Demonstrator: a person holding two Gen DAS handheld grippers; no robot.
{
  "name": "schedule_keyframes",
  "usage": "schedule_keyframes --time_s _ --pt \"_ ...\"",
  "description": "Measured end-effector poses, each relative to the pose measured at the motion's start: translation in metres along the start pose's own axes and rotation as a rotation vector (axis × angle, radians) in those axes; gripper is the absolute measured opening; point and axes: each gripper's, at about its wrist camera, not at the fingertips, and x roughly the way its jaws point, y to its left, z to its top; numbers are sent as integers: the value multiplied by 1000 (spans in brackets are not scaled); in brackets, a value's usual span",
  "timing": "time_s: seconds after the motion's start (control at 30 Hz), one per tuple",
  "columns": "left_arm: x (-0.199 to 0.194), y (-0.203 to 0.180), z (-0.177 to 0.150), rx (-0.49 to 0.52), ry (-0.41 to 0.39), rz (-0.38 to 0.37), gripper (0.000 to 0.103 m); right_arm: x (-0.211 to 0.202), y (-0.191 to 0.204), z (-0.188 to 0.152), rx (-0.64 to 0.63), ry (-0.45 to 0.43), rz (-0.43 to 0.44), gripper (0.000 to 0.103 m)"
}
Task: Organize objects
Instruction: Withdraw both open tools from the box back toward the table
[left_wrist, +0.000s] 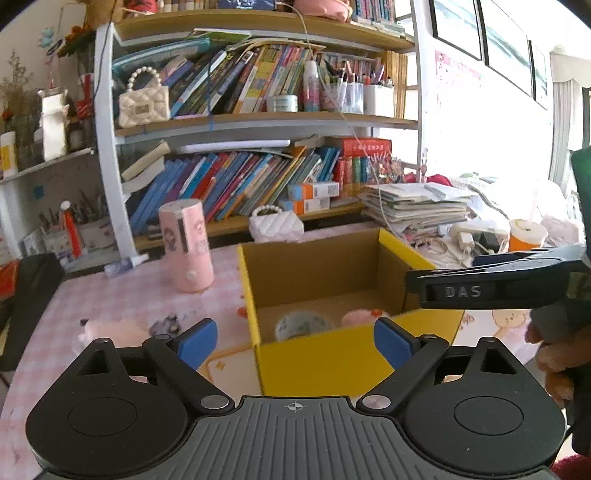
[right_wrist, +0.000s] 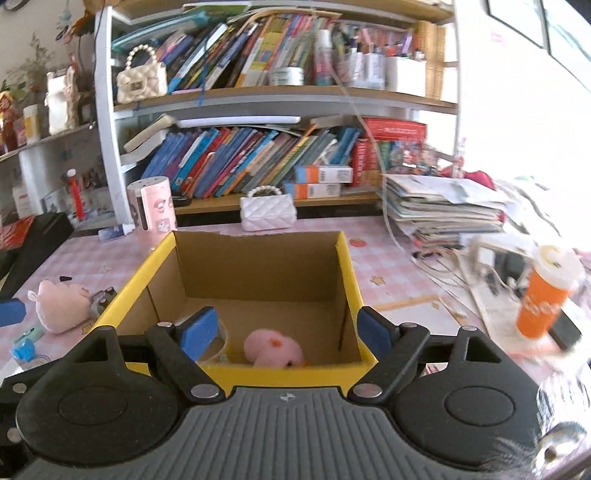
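Both tongs spread, empty | right tongs (right_wrist: 286, 332) over box (right_wrist: 258, 374)

Raised letters "DAS" stand on the black body of the right gripper (left_wrist: 469, 291) as seen from the left wrist view. Printing on the book spines, the orange boxes and the orange bottle (right_wrist: 543, 306) is too blurred to read.
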Motion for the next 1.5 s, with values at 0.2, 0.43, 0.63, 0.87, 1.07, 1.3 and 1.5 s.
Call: schedule_keyframes --time_s 0.2,0.43,0.63,0.87,1.07,1.3,1.5 --pt "-18 17 -25 -26 68 21 97 -23 19 -26 35 41 -51 83" --pt "-36 33 -55 -38 155 38 97 -38 46 -62 51 154 -57 83" --pt "-52 42 -73 -39 212 64 97 -53 70 -85 31 195 -34 83" --pt "-72 59 -89 -69 250 116 97 -65 94 -99 17 229 2 85" --pt "-88 79 -101 -117 274 161 97 -69 118 -106 -17 252 50 85" --pt "-104 96 -106 -145 267 203 98 -73 144 -110 -62 269 105 85" --pt "-114 104 -109 -156 264 234 98 -77 160 -110 -87 261 141 85"
